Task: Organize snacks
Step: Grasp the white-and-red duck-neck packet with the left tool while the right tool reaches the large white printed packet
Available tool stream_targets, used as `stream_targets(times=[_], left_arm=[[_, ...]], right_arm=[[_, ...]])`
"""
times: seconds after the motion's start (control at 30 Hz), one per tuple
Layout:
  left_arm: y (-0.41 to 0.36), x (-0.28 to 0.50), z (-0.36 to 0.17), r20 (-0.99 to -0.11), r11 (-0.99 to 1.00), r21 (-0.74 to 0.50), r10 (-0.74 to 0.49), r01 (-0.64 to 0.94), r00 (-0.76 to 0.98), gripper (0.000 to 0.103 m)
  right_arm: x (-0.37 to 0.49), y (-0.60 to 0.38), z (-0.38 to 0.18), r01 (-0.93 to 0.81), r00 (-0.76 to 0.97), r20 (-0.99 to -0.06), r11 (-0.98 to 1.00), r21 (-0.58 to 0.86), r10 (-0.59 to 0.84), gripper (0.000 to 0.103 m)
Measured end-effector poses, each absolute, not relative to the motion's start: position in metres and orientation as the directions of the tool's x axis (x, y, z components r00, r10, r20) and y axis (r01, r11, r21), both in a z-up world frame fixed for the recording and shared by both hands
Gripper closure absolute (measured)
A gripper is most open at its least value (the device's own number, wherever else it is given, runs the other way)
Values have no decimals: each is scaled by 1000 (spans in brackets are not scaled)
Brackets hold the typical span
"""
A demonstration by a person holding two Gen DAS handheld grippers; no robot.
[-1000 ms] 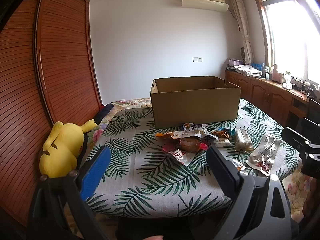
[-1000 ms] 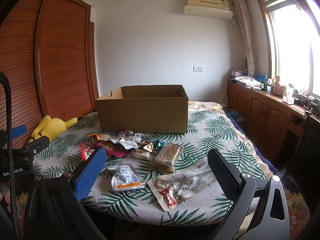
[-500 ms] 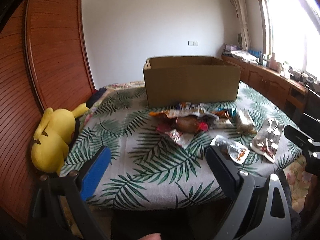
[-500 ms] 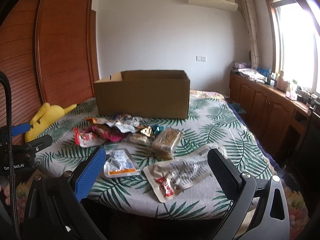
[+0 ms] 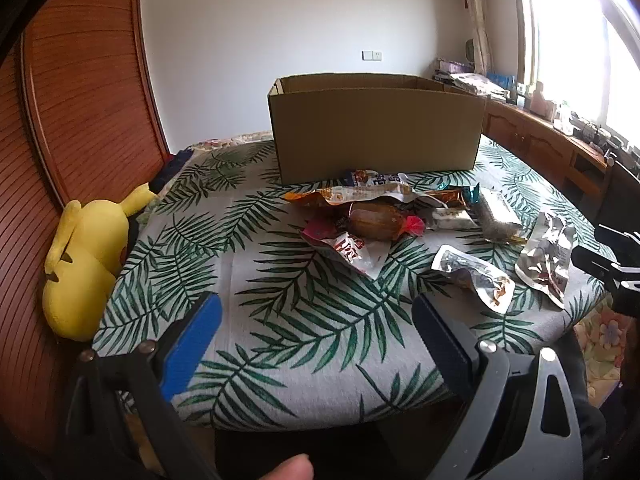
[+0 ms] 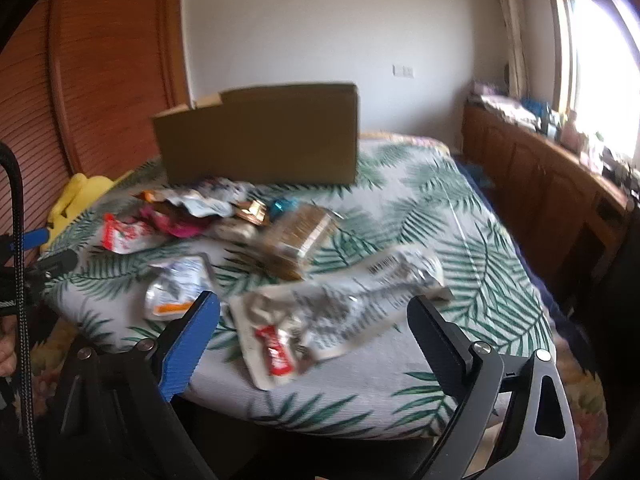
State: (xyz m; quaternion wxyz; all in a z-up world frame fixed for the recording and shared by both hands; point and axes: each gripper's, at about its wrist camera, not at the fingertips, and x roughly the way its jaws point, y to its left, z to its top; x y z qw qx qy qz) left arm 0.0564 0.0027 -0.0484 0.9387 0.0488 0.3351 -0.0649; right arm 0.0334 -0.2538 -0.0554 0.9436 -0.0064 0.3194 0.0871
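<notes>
In the left wrist view our left gripper (image 5: 316,320) stands spread and empty at bottom centre; the snacks (image 5: 384,220) lie mid-frame before the box (image 5: 376,128).

In the right wrist view our right gripper (image 6: 314,320), spread, has just been closing slightly with nothing pinched; the long pouch (image 6: 340,308) lies between its jaws. It looks light, crinkly and slippery: we'd pinch a flat edge.

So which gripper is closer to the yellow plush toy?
The left. The left gripper hangs over the bed's near edge with the yellow plush toy just off its left side. The right gripper is above the long silver packet, the toy far off to its left.
</notes>
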Motion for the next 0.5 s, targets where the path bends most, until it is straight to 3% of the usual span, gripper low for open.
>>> stream_targets(times=[0.5], left_arm=[[13, 83, -46, -644, 984, 52, -99, 172, 759, 6]], right_arm=[[69, -278, -84, -162, 660, -707, 967, 198, 255, 12]])
